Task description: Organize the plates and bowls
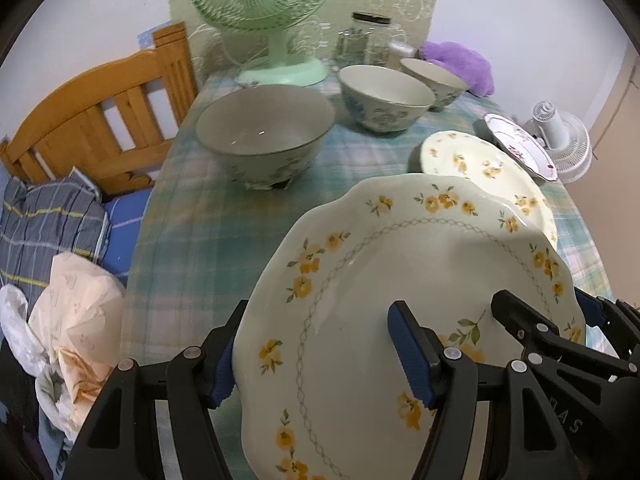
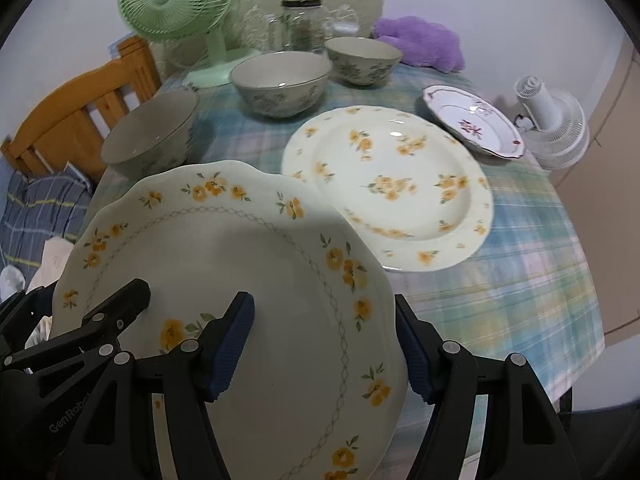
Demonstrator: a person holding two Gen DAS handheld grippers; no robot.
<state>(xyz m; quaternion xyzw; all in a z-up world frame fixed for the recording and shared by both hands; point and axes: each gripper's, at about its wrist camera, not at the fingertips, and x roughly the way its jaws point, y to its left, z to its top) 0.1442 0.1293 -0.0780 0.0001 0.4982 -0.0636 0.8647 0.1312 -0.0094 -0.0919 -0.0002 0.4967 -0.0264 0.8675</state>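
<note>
- The table fills most of both views, covered in a pale blue-green checked cloth, with a wooden headboard and bedding off to its left.
- The scalloped plate with yellow flowers and a lattice ring is the biggest dish. I have it between my two tongs, tilted, its far edge overlapping my view of the round yellow-flower plate, which lies flat on the cloth.
- My left tongs straddle the plate's left rim, one blue pad under the edge, the other on its face. My right tongs clamp the right rim the same way.
- A green desk fan stands at the back.
- Three floral bowls sit upright on the cloth: the large bowl at left, a middle bowl, a small bowl behind.
- A small purple-flower plate sits near the table's right edge.
</note>
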